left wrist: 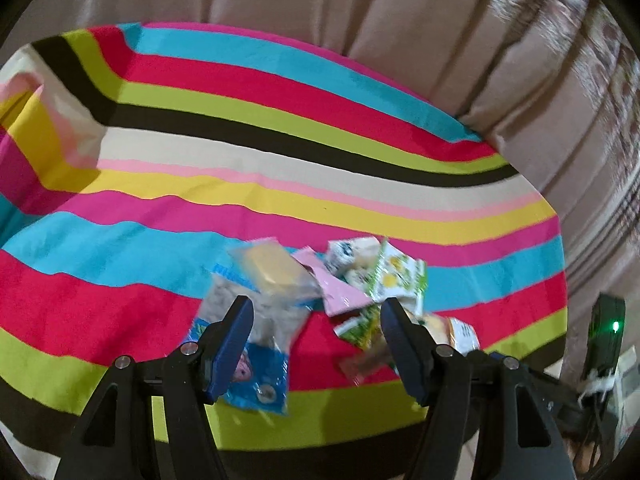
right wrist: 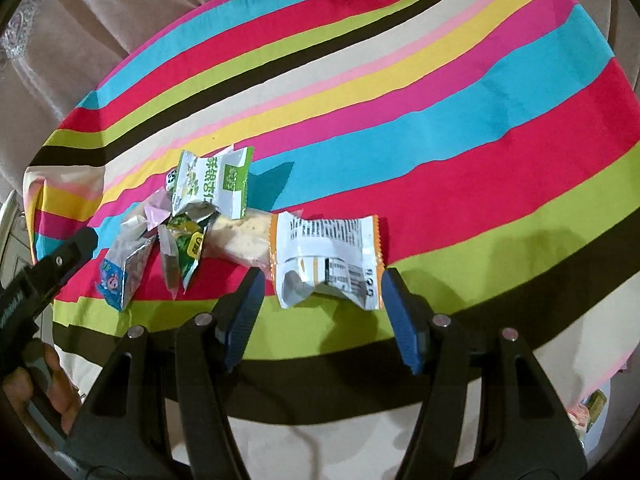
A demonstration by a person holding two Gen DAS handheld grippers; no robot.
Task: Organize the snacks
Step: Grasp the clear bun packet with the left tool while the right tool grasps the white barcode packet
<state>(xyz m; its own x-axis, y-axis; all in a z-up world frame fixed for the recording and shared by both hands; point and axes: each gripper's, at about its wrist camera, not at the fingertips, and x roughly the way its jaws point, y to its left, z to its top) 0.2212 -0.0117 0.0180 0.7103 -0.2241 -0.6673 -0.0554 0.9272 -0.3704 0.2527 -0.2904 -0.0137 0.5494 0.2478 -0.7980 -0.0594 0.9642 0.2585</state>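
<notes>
A heap of snack packets lies on the striped tablecloth (left wrist: pixel 280 152). In the left wrist view my left gripper (left wrist: pixel 316 316) is open and empty just above a blue packet (left wrist: pixel 252 364), a yellow cake packet (left wrist: pixel 272 268), a pink packet (left wrist: pixel 340 292) and a green-white packet (left wrist: pixel 396 276). In the right wrist view my right gripper (right wrist: pixel 322 292) is open and empty, its jaws either side of a white-and-orange packet (right wrist: pixel 328 256). The green-white packet (right wrist: pixel 212 184), a biscuit packet (right wrist: pixel 244 236) and the blue packet (right wrist: pixel 120 276) lie to its left. The left gripper's finger (right wrist: pixel 76 248) shows at the left edge.
The round table's near edge (right wrist: pixel 360 392) runs just under my right gripper. Beige curtains (left wrist: pixel 440 20) hang behind the table. A folded-up cloth corner (left wrist: pixel 44 140) rises at the far left. A dark device with a green light (left wrist: pixel 608 328) stands right of the table.
</notes>
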